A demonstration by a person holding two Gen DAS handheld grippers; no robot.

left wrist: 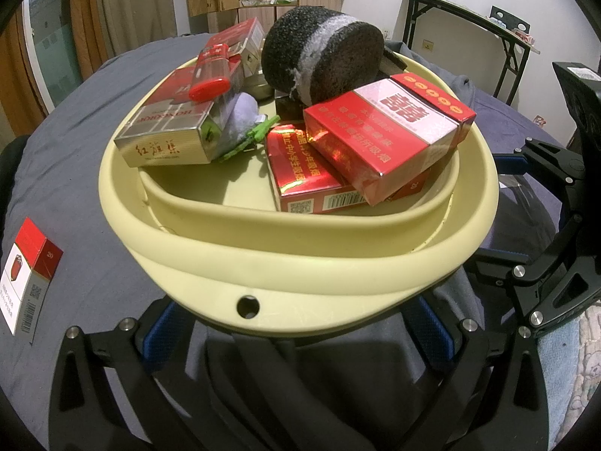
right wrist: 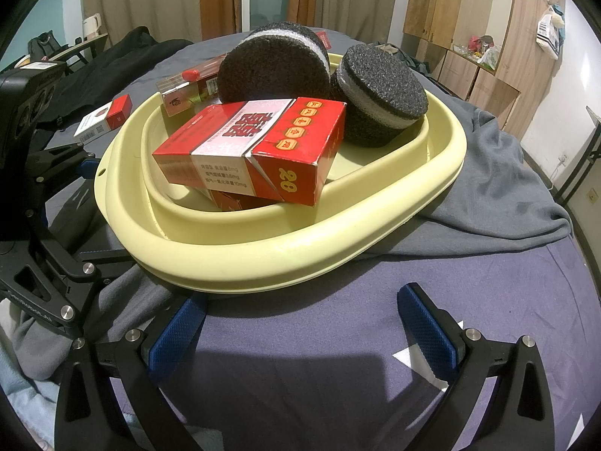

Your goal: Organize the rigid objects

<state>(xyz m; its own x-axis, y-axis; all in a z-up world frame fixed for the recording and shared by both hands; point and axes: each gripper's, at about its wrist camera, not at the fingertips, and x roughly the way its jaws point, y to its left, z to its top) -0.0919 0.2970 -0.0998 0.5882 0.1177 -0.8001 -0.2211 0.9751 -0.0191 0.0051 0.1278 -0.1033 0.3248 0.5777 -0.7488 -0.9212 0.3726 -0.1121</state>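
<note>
both tongs (right wrist: 304,327) gape beside basin (right wrist: 285,259), red carton (right wrist: 248,150) lying flat

We hold our left black two-finger gripper with blue ribbed pads (left wrist: 300,323) low and level, its jaws spread wide, both pads tucked beneath the near rim of the pale yellow plastic basin (left wrist: 300,274). Our right black two-finger gripper with blue ribbed pads (right wrist: 304,327) sits beside it, jaws equally wide apart, left pad (right wrist: 176,330) just under the basin's edge, right pad (right wrist: 428,323) in the open.
</note>
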